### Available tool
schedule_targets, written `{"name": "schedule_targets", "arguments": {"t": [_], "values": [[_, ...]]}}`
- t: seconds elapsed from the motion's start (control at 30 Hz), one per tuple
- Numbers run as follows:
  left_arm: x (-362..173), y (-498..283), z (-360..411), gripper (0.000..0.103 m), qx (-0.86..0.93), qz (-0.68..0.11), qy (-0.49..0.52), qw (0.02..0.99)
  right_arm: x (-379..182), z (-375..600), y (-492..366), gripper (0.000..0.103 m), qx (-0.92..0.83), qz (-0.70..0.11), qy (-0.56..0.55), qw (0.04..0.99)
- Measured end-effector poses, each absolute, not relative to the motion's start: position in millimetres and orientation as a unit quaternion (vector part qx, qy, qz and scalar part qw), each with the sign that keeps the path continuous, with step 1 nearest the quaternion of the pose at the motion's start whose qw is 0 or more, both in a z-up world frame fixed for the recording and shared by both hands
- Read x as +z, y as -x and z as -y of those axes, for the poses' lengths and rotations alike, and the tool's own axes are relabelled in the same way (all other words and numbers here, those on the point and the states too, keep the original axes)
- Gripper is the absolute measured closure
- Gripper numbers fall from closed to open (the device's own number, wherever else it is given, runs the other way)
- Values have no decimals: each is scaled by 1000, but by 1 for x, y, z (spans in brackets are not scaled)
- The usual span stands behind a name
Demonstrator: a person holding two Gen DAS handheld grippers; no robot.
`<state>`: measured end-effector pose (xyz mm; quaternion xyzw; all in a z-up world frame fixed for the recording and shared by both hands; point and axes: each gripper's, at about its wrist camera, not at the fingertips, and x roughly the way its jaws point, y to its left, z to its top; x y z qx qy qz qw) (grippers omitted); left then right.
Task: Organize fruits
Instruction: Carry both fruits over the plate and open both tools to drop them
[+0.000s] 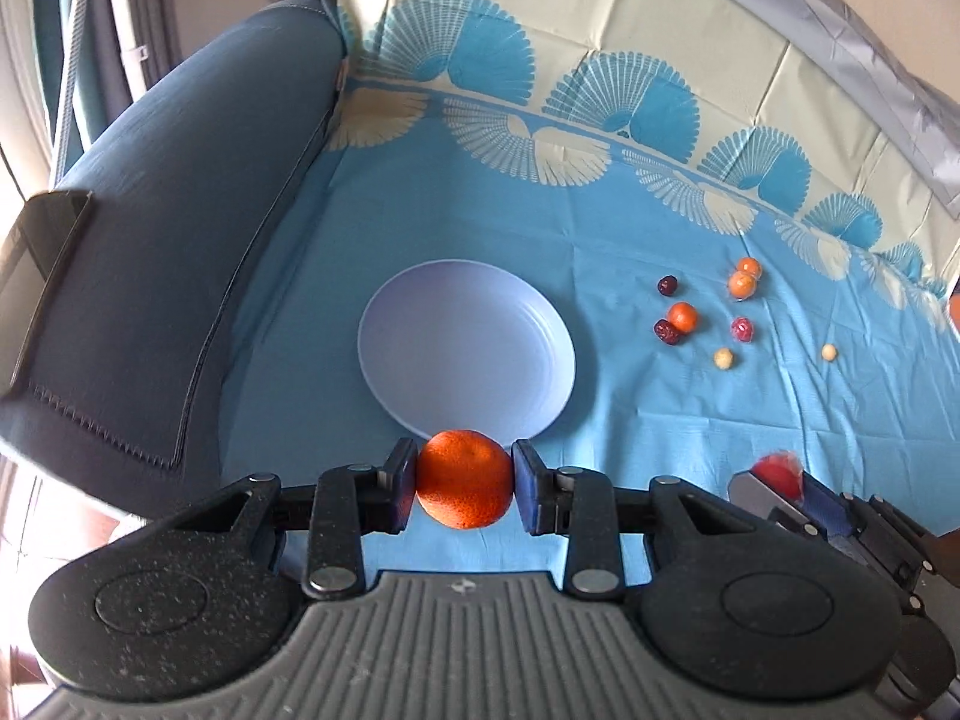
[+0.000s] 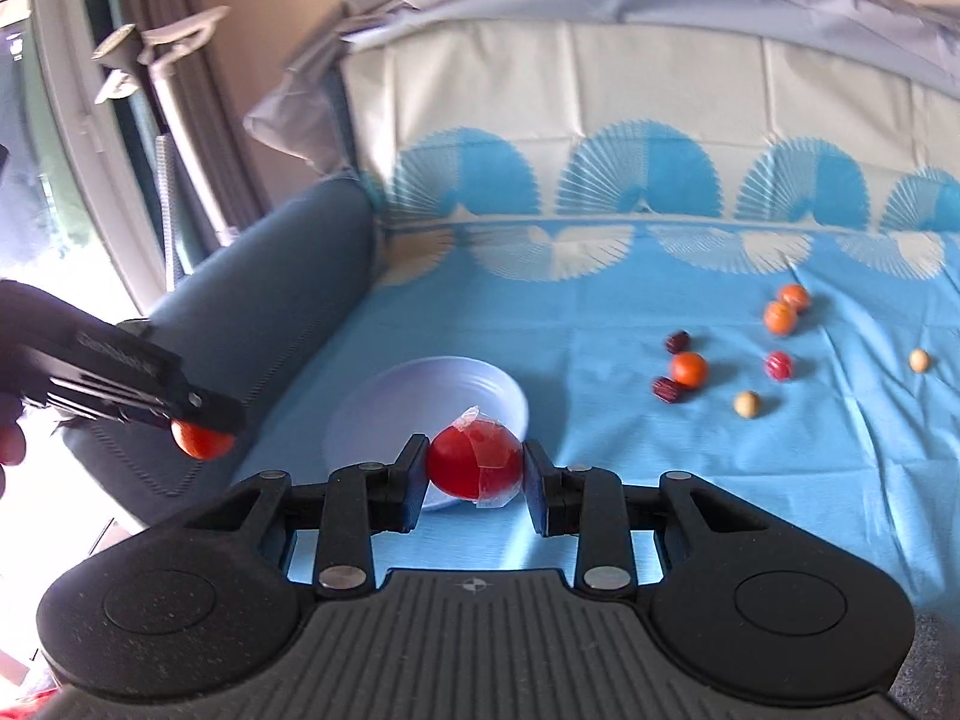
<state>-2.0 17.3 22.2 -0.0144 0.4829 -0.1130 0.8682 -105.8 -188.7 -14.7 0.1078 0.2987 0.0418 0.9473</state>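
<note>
orange [image 1: 463,479]: clamped, lifted | red wrapped fruit [image 2: 474,467]: clamped, lifted | plate [image 1: 444,324]: bare, on blue cloth

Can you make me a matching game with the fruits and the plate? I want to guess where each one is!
Things:
1. orange
2. red fruit
3. plate
4. two beige balls

Places:
A. lying on the blue cloth, empty
B. in the right gripper
C. on the cloth, right of the plate
D. in the left gripper

Pairs: 1-D, 2-B, 3-A, 4-C
</note>
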Motion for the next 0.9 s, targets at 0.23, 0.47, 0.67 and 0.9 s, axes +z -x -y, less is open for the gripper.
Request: {"name": "schedule_targets", "arguments": {"t": [0.23,0.47,0.67,0.9], "values": [[34,39,-44,66,-118,-455,33,882,9,150,132,68,62,-290,-72,952],[44,54,-64,66,-108,-434,46,893,16,141,146,68,55,-284,-56,956],[41,52,-68,66,-107,-429,39,896,15,138,139,68,47,-290,-49,955],[33,24,-68,66,-105,-424,30,899,8,128,108,68,46,-304,-40,951]]}}
